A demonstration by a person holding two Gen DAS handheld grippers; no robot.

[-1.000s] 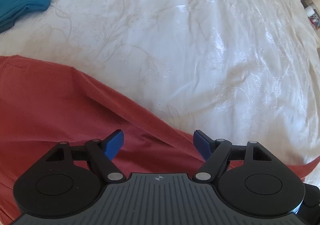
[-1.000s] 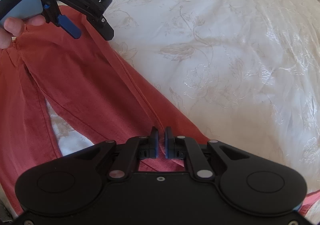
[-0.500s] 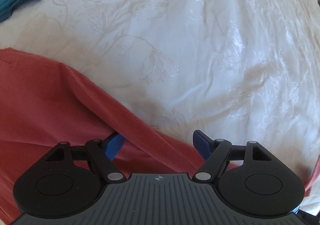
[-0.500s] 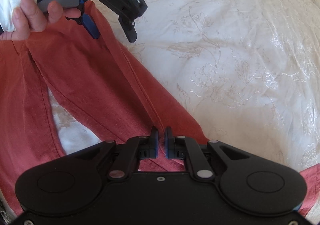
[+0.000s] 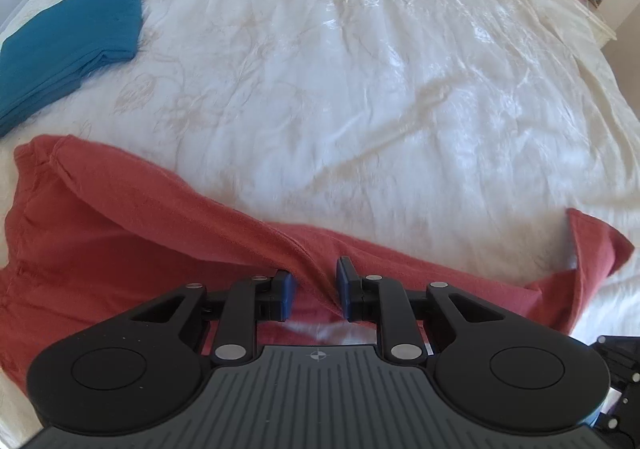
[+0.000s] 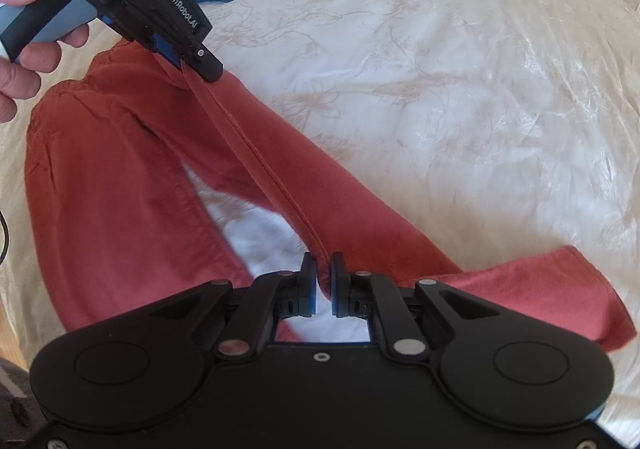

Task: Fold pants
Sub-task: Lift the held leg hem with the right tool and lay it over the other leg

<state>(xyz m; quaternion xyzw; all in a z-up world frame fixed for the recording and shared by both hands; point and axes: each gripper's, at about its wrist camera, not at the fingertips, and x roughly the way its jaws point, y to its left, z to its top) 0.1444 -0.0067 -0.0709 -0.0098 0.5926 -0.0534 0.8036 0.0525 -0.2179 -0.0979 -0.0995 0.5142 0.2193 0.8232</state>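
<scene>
One pair of rust-red pants (image 6: 132, 177) lies across a white embroidered bedspread (image 6: 440, 89), two legs splayed w/ a wedge of bedspread showing between them; the fabric is soft, creased, w/ a raised seam ridge running taut between two grippers. Right gripper (image 6: 323, 281), jaws near-closed, pinches that seam close to the hem end. Left gripper (image 5: 316, 289), narrow, clamps a fold of the same leg nearer the waist. One folded teal cloth (image 5: 68, 49) sits ahead-left of the left gripper, well apart from the pants.
</scene>
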